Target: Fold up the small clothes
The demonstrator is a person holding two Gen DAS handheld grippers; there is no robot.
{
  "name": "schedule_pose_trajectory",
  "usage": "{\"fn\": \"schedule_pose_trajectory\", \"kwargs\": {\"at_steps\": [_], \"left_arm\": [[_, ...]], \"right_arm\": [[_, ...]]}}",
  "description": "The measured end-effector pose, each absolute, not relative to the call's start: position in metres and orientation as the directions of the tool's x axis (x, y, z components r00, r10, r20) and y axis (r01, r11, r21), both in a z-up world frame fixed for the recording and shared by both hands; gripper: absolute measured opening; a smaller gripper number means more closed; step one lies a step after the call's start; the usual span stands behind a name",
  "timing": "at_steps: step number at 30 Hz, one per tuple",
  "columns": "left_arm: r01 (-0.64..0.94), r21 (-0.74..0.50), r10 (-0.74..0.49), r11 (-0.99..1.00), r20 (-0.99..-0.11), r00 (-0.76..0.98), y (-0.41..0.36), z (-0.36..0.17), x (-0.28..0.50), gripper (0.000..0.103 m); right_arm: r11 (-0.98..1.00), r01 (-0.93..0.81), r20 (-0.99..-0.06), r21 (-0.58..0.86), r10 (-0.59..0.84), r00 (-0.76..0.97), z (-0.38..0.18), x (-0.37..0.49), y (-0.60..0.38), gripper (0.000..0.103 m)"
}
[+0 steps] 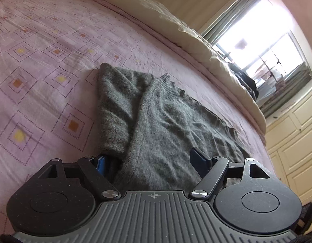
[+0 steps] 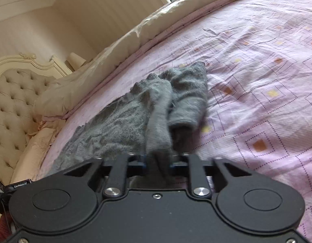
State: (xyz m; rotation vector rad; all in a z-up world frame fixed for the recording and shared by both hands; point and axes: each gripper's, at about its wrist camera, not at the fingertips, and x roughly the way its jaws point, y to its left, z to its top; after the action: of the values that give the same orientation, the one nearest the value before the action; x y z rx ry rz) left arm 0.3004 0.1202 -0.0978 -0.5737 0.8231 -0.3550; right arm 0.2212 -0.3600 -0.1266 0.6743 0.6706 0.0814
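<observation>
Right hand-held gripper [image 2: 157, 162] pinches the grey sweater [image 2: 135, 117]; left hand-held gripper [image 1: 154, 162], open astride it, should clamp before lifting

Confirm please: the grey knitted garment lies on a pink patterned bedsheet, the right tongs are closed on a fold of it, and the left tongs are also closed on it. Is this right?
One detail is wrong. The left tongs are open, with the grey knitted garment lying between the spread fingers, as the left wrist view shows. The rest holds: it lies on the pink patterned bedsheet, and the right tongs are closed on a fold of it.
</observation>
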Motion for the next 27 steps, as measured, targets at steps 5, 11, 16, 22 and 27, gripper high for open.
{"fn": "schedule_pose_trajectory", "kwargs": {"at_steps": [5,11,16,22,27], "left_arm": [[0.077,-0.592,-0.502,0.802,-0.599,0.624,0.12,-0.101,0.301,0.015],[0.116,-0.58,-0.512,0.807,-0.587,0.627,0.128,-0.078,0.274,0.014],[0.15,-0.573,-0.539,0.805,-0.602,0.589,0.136,-0.066,0.236,0.014],[0.148,-0.559,-0.544,0.816,-0.654,0.525,0.151,-0.073,0.172,0.015],[0.165,-0.382,-0.403,0.909,-0.709,0.578,0.153,-0.095,0.148,0.029]], "right_arm": [[0.814,0.132,-0.55,0.565,0.253,0.796,-0.111,0.207,-0.351,0.025],[0.816,0.12,-0.548,0.566,0.263,0.794,-0.084,0.164,-0.348,0.024],[0.817,0.133,-0.587,0.562,0.281,0.759,-0.074,0.104,-0.339,0.024],[0.836,0.216,-0.676,0.504,0.226,0.701,-0.092,0.046,-0.33,0.036],[0.863,0.283,-0.683,0.417,0.092,0.725,-0.091,0.025,-0.33,0.042]]}}
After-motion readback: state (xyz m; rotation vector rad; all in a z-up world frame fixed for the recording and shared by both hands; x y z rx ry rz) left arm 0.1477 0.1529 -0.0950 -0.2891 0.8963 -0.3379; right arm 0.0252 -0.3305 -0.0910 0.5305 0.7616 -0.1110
